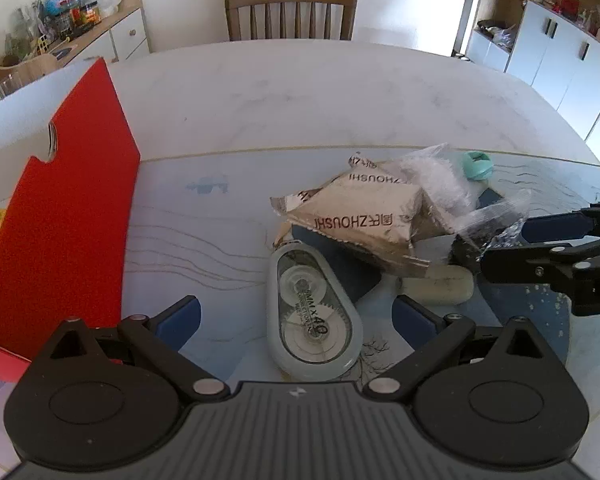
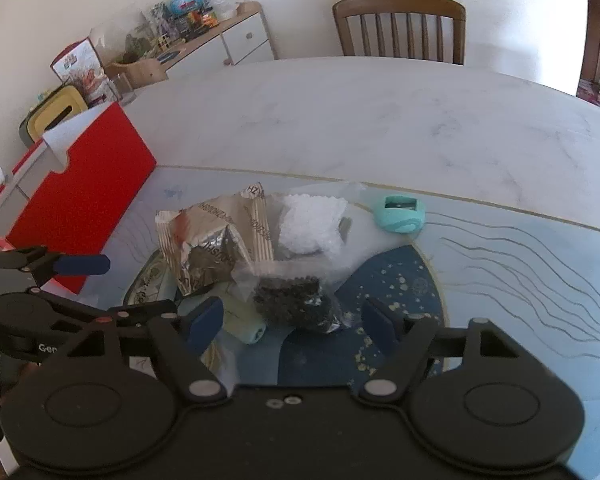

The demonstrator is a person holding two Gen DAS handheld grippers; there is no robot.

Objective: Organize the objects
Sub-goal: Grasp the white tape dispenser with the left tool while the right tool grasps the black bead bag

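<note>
A pile of small items lies on the blue mat. My left gripper (image 1: 296,314) is open, its fingers on either side of a grey correction tape dispenser (image 1: 312,314). Behind it lie foil ZHOUSHI packets (image 1: 360,216), a pale eraser (image 1: 440,284) and a teal sharpener (image 1: 478,165). My right gripper (image 2: 296,320) is open around a clear bag of black beads (image 2: 296,300). A bag of white bits (image 2: 312,220), the foil packets (image 2: 204,248) and the sharpener (image 2: 400,212) lie beyond. The left gripper (image 2: 84,276) shows at the right wrist view's left.
A red storage box (image 1: 72,208) stands at the table's left, also in the right wrist view (image 2: 88,204). A wooden chair (image 1: 291,12) stands at the far side of the white table (image 1: 300,92). A cluttered sideboard (image 2: 204,36) lines the wall.
</note>
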